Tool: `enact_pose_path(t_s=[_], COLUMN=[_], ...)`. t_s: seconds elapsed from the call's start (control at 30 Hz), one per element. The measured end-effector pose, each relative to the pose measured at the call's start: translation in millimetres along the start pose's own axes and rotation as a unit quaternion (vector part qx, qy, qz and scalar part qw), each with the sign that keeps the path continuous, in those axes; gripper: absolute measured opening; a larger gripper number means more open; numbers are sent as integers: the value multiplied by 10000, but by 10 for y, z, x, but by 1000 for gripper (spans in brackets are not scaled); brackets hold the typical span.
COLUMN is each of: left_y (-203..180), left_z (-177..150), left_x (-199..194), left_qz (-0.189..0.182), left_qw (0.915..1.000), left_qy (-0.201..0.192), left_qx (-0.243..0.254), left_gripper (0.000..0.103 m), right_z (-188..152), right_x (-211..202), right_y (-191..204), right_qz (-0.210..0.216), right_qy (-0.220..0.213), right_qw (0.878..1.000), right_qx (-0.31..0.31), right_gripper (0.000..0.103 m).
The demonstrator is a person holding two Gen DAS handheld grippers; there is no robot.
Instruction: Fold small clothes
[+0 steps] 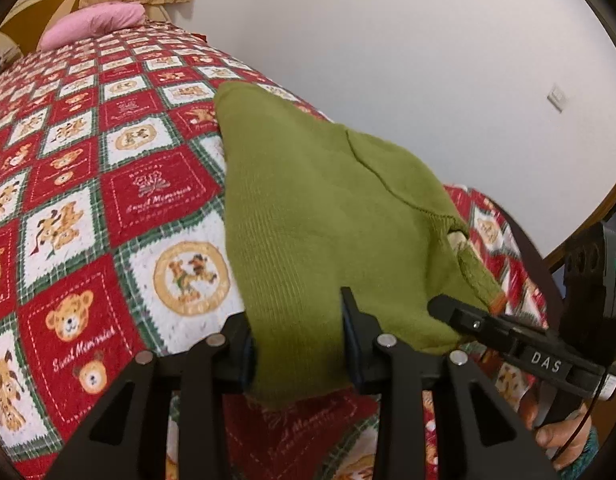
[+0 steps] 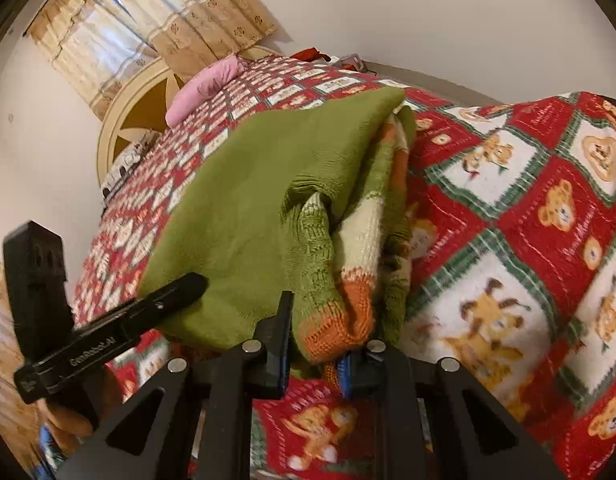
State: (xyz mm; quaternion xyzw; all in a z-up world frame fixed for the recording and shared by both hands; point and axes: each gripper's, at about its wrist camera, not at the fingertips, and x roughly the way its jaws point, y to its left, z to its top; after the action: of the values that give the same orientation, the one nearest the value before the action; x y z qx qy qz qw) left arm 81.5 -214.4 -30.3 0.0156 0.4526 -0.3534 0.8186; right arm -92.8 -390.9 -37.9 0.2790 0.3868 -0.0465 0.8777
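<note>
A green knit sweater (image 1: 327, 208) lay on a bed covered by a red, white and green patchwork blanket (image 1: 108, 184) printed with teddy bears and the words "Sweet Memories". The garment was already doubled over, its plain green back uppermost, and it sat at the near right part of the bed, close to the bed's edge.

In the left wrist view the left gripper (image 1: 298, 344) had its 2 jaws closed to a middling gap with the sweater's near hem bunched between them, the pads pressing the cloth from both sides. To its right the right gripper (image 1: 459, 312) reached in at the sweater's near right corner, next to an orange-trimmed cuff (image 1: 495, 300); a hand (image 1: 563, 436) showed under it at the lower right.

In the right wrist view the right gripper (image 2: 325, 344) stood narrow, clamped on the sweater's (image 2: 268, 200) near edge, where orange ribbing (image 2: 339, 328) and cream and green striped knit (image 2: 359, 232) showed in the folded layers. The left gripper (image 2: 188, 284) came in from the left, its tip on the green cloth.

Far up the bed a pink pillow (image 2: 208, 88) lay near a cream, rounded headboard (image 2: 136, 108). Beige patterned curtains (image 2: 156, 16) hung beyond it, and a plain white wall (image 1: 407, 40) with a switch plate (image 1: 557, 98) ran along the right side of the bed
</note>
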Motion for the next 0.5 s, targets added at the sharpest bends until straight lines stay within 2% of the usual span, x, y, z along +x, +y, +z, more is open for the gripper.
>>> enact_pose_path(t_s=[0.13,0.2,0.27,0.43,0.5], left_y=[49,40,10,-71,-92], left_z=[-102,-109,-125,-215,-247], left_x=[48,-6,-68,-195,-223], left_qz=[195,391,652,1056,1224], left_qw=[9998,9992,9975,9923,9894], left_qy=[-2,-65,-202,-450,-514], left_qx=[-74,21,184,470,589], left_gripper=[45,56,63,66,67], right_z=[-61,-55,-82,-189,-234], right_x=[79,66,24,-207,-337], right_y=[-175,-161,-140,-63,-6], right_qz=[148,67,-80,-400,-679], right_qy=[62,50,42,-55,-131], right_qw=[9994,9997,9999,9990,9967], right_qx=[300,218,88,-196,-419], right_gripper=[18,21,24,27,27])
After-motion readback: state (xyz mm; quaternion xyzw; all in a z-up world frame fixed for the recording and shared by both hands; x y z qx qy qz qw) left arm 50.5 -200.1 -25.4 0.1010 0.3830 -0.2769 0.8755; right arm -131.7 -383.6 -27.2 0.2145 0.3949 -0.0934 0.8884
